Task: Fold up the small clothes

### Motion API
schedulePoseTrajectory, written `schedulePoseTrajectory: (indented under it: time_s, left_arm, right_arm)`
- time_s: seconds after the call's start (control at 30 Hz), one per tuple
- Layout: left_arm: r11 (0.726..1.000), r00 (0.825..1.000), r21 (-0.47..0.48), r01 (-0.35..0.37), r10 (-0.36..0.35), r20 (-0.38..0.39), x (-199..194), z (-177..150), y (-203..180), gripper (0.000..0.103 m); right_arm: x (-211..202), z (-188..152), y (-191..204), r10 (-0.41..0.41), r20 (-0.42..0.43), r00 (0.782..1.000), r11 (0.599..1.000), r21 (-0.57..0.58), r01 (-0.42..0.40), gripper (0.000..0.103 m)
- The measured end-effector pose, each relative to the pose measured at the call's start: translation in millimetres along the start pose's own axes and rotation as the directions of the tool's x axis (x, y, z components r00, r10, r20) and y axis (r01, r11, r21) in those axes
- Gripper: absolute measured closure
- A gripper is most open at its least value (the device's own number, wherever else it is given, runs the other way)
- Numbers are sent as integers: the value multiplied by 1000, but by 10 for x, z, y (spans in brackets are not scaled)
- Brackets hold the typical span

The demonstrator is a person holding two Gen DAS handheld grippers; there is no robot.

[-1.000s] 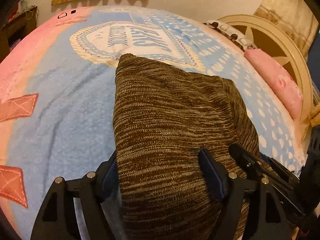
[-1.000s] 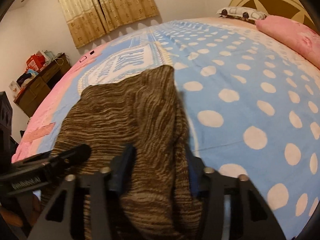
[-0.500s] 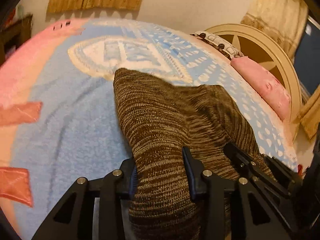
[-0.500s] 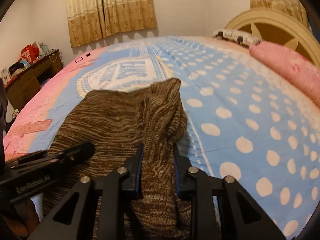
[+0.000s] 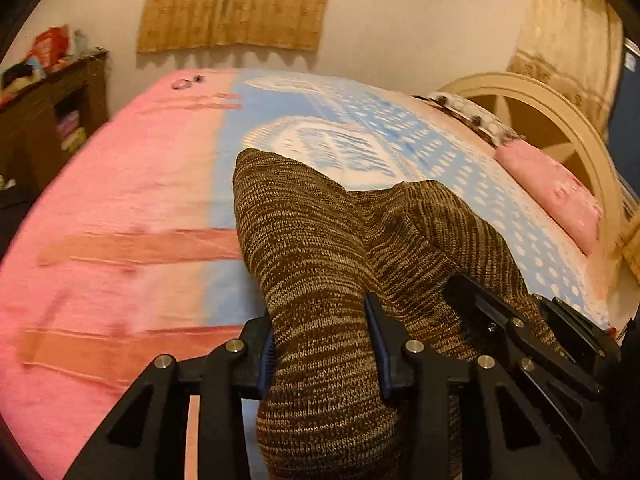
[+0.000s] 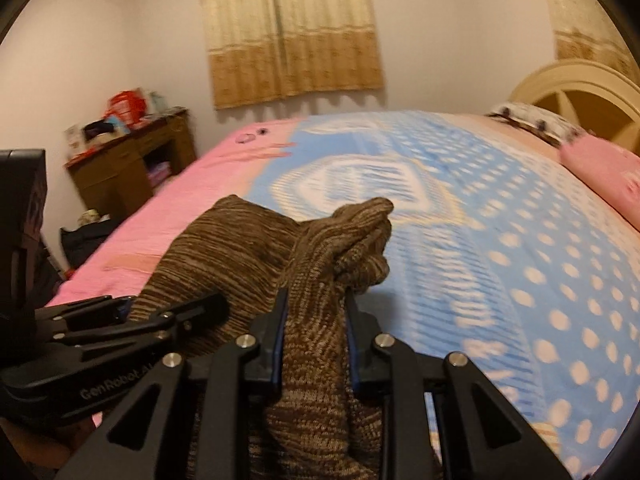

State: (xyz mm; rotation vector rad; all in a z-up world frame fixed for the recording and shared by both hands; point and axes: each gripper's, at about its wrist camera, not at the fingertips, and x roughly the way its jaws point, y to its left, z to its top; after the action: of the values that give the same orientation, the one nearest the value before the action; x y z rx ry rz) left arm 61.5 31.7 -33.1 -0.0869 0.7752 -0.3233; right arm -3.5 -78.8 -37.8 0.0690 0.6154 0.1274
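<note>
Fold step underway: left tongs point(image 5: 322, 350) and right tongs point(image 6: 314, 336) each clamped on brown knit garment point(image 5: 320, 240), lifted over bed point(image 5: 120, 208). Next, probably: carry gripped edge forward, lay flat.

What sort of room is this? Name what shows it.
A bedroom, most likely: a bed with a blue-and-pink blanket, pink pillow by an arched headboard, curtains, and a wooden desk.
</note>
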Motion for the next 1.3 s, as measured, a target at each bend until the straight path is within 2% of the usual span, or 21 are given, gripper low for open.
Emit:
schedulePoseTrajectory:
  time_s: [0.13, 0.27, 0.37, 0.47, 0.53, 0.57, 0.63, 0.77, 0.9, 0.97, 1.03, 1.1, 1.3]
  left_arm:
    - [995, 995, -35, -91, 92, 41, -214, 167, 487, 63]
    - [978, 976, -58, -203, 207, 70, -364, 320, 987, 63]
    - [956, 956, -84, -280, 286, 63, -308, 351, 1357, 63]
    - [930, 936, -119, -349, 352, 8, -6, 296, 1726, 63]
    - [922, 932, -138, -362, 356, -67, 282, 204, 1909, 63]
    - [918, 929, -149, -368, 355, -107, 423, 129, 2002, 62]
    - [923, 941, -180, -339, 330, -77, 444, 32, 2088, 58]
    - [924, 946, -201, -324, 317, -67, 447, 10, 2103, 55]
    - [925, 947, -201, -321, 313, -74, 299, -20, 2106, 54]
    - [922, 939, -179, -344, 336, -74, 197, -33, 2043, 54]
    - [918, 932, -160, -363, 356, -71, 136, -47, 1976, 54]
    - [916, 928, -148, -373, 367, -65, 78, -65, 1954, 54]
    - [912, 929, -176, -370, 365, -64, -31, -190, 1940, 52]
  right_arm:
    - [191, 212, 519, 94, 41, 995, 994, -64, -91, 77]
    - [496, 358, 928, 177, 55, 983, 982, -82, -173, 77]
    - [860, 372, 1203, 221, 33, 975, 973, -80, -218, 77]
    - [1351, 266, 1377, 219, -53, 974, 973, -64, -222, 77]
    - [1721, 125, 1476, 201, -154, 967, 974, -69, -214, 77]
    - [1800, 73, 1504, 180, -173, 968, 977, -79, -196, 77]
    - [1910, 19, 1497, 170, -201, 965, 979, -80, -189, 76]
    - [1939, 54, 1406, 180, -211, 961, 979, -57, -196, 74]
    - [1853, 68, 1404, 212, -200, 957, 973, -46, -225, 67]
    - [1698, 74, 1391, 213, -155, 965, 974, -38, -221, 65]
    - [1492, 55, 1384, 215, -113, 970, 974, -44, -221, 58]
    - [1380, 41, 1420, 203, -99, 974, 975, -71, -210, 58]
    - [1385, -148, 1422, 146, -161, 976, 982, -97, -163, 61]
